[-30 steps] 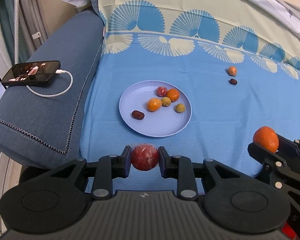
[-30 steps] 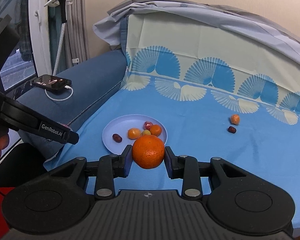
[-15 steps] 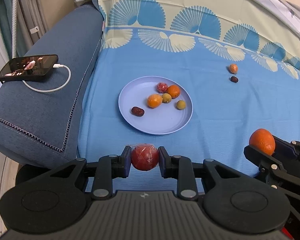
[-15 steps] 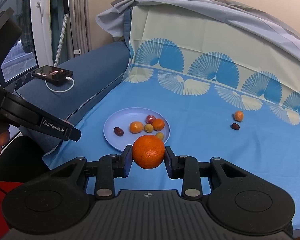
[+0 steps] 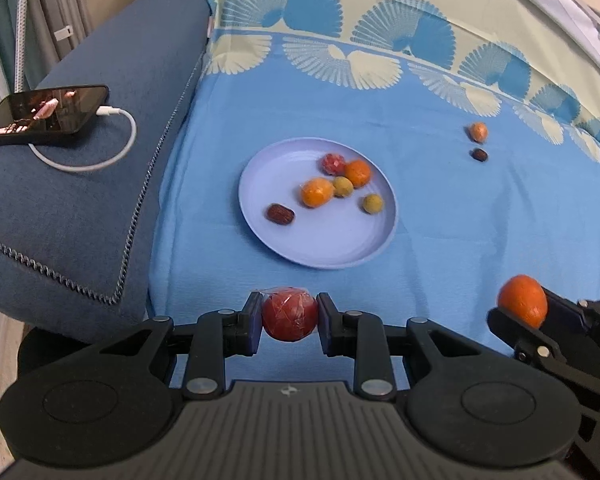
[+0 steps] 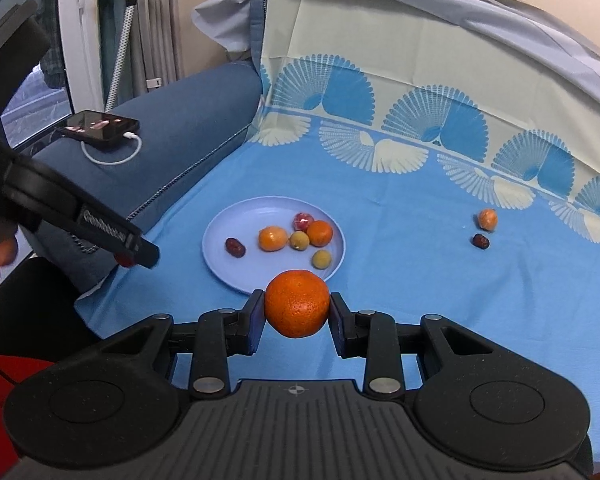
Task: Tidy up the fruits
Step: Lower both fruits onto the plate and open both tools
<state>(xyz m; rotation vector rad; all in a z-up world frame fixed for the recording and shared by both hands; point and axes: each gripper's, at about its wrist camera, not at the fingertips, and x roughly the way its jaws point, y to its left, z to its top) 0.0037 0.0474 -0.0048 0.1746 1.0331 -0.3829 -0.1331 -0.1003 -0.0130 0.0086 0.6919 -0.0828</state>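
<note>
Near the front edge of the bed (image 5: 440, 216), the left gripper (image 5: 289, 315) has its fingers closed on a red fruit (image 5: 289, 314), seemingly wrapped in film. Beside it the right gripper (image 6: 297, 309) clamps an orange (image 6: 297, 304). Just beyond, a plate (image 5: 332, 252) holds six small fruits.

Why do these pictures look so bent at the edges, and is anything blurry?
Left wrist view: the fisheye lens curves the sofa arm, while the plate at centre stays sharp. Right wrist view: the same bulge bends the window frame; the left gripper at the side is smeared, its lettering unreadable.
</note>
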